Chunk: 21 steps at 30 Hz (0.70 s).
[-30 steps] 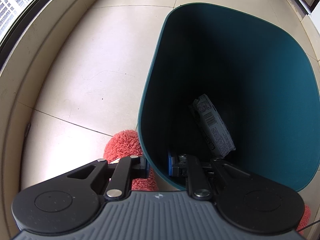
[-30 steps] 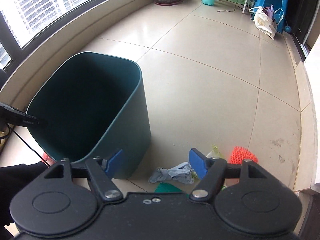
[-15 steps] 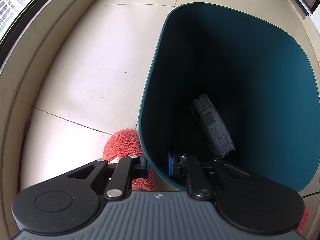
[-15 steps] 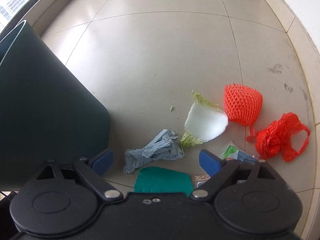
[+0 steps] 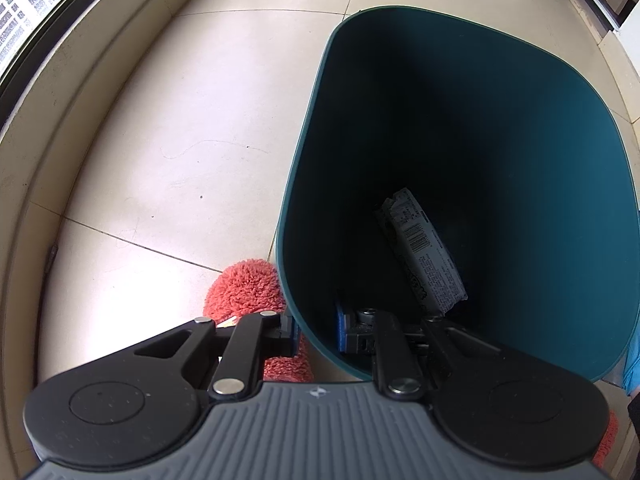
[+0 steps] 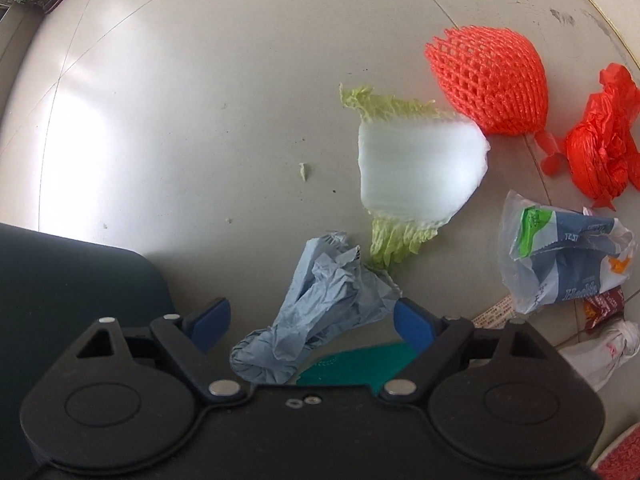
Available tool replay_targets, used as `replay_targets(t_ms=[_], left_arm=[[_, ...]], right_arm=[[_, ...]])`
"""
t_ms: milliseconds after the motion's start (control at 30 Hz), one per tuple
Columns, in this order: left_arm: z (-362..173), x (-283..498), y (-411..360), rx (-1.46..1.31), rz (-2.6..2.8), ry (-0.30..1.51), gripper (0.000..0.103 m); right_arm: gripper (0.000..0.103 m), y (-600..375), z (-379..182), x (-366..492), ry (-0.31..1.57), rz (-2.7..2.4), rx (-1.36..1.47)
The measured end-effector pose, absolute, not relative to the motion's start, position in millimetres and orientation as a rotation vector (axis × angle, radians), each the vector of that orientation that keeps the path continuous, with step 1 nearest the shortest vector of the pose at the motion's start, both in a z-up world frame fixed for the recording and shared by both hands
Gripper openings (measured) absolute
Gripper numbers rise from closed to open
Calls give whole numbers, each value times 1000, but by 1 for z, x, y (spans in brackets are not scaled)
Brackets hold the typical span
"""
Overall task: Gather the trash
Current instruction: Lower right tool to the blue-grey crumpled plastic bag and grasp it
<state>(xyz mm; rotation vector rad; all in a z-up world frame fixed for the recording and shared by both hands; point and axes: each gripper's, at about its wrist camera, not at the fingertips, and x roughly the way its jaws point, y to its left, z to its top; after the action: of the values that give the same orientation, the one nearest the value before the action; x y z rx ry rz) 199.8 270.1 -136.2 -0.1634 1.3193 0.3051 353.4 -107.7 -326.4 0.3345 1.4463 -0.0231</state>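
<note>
My left gripper (image 5: 318, 330) is shut on the near rim of the dark teal trash bin (image 5: 520, 128), one finger outside and one inside. A grey printed wrapper (image 5: 424, 256) lies inside the bin. My right gripper (image 6: 310, 320) is open and low over the floor, its fingers either side of a crumpled blue-grey glove (image 6: 320, 304). Beyond it lie a cabbage piece (image 6: 416, 168), an orange foam net (image 6: 488, 80), a red plastic bag (image 6: 600, 148) and a blue-and-white plastic packet (image 6: 560, 256). A green piece (image 6: 360, 364) lies under the gripper.
The bin's outer wall (image 6: 72, 304) stands at the left of the right wrist view. A red fluffy slipper (image 5: 248, 292) lies beside the bin. A knotted white bag (image 6: 600, 352) and a brown wrapper (image 6: 604, 308) lie at the right. A raised ledge (image 5: 60, 120) and window run along the left.
My right gripper has tilted down and dropped toward the floor trash, and the blue-grey glove now lies between its open fingers. The left gripper and the bin have stayed put.
</note>
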Motion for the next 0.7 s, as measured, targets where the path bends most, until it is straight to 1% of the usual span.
replay_targets(t_ms=[67,133,200,233,367,433,467,533,567,700], left_arm=[[-136,200,270,-162,301,1318,16],[-136,200,270,-162,300,1319,16],[-136,200,271,-163,301,1320,16],[-136,200,271,-164,300,1320,17],[-136,200,271,-163,300,1317,16],[-136,200,270,-158,302,1317,16],[-136,200,269,-155,302,1317,16],[-136,200,268,-149,304,1316,16],[-136,200,268,-147,304,1316,16],[-136,201,266,-145,307,1316,16]], right_arm=[[82,-110,-335,354,1457,-55,347],[72,-112,-342,352,1464,-79,355],[65,-112,-346,349,1465,-83,362],[58,-111,-347,348,1466,-83,353],[41,-102,-340,348,1456,-69,319],[29,-96,-333,348,1450,-55,296],[29,-92,-330,350,1444,-49,287],[24,-89,-326,349,1428,-34,266],[24,-88,-321,348,1418,-23,256],[16,-87,-304,344,1398,9,256]])
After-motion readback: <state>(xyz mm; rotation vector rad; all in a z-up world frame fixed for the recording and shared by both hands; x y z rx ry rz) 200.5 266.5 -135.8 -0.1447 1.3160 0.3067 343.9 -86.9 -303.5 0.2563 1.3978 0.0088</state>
